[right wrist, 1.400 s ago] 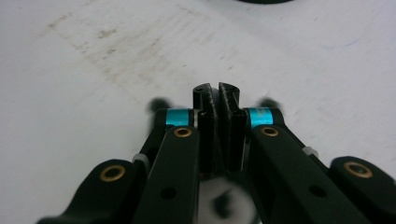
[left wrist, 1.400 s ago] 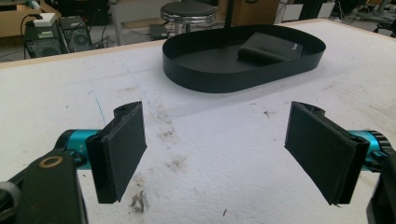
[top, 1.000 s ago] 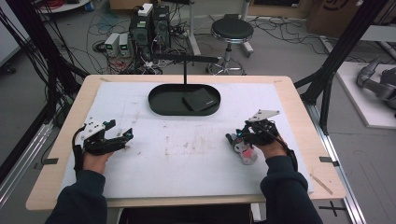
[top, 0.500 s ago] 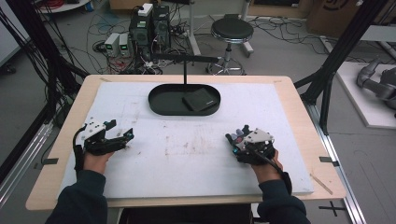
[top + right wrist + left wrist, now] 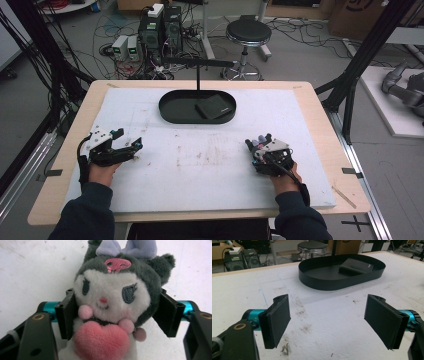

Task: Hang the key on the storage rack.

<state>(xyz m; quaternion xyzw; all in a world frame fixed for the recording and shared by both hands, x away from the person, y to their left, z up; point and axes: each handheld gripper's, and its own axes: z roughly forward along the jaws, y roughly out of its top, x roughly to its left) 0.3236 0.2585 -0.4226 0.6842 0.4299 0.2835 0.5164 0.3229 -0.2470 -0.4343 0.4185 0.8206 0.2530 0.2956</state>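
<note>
The right gripper [image 5: 117, 312] lies low on the white table [image 5: 210, 175], jaws just closing around the plush toy [image 5: 112, 302]; the left gripper [image 5: 332, 320] gapes empty.

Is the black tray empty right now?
No. The black tray holds one flat black wallet-like item lying at its right end.

Even, bright overhead light falls on the white worktop [image 5: 210, 165]; the black tray [image 5: 342, 277] casts only a faint shadow just beside its near wall. The high view is soft.
</note>
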